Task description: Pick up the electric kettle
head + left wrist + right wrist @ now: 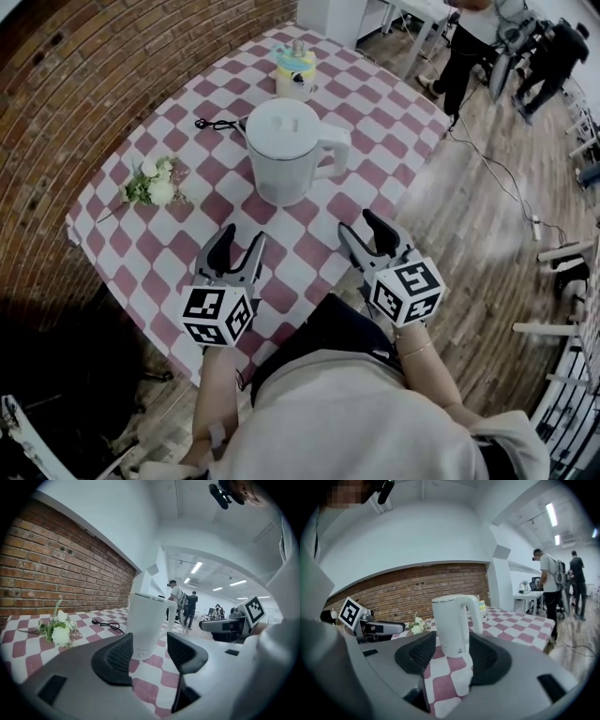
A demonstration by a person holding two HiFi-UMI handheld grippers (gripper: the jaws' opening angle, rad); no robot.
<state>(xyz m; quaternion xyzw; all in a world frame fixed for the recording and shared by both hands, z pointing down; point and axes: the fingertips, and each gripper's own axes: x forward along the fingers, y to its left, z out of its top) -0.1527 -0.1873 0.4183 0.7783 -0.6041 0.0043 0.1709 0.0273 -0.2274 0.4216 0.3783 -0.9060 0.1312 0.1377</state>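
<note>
- The person's pale top sits lowest in the head view, with both forearms reaching out from it over the near edge of the checked tablecloth [309,251].
- The left gripper [240,246] has its jaws parted, with only cloth showing between the pads.
- The right gripper [361,228] is likewise parted and holds nothing.
- The electric kettle [286,150] stands upright ahead of both grippers, between their lines and apart from them, its handle on the right gripper's side.
- A flower sprig [155,183] lies beyond and left of the left gripper.
- A black cord [216,124] lies past the kettle's left side.
</note>
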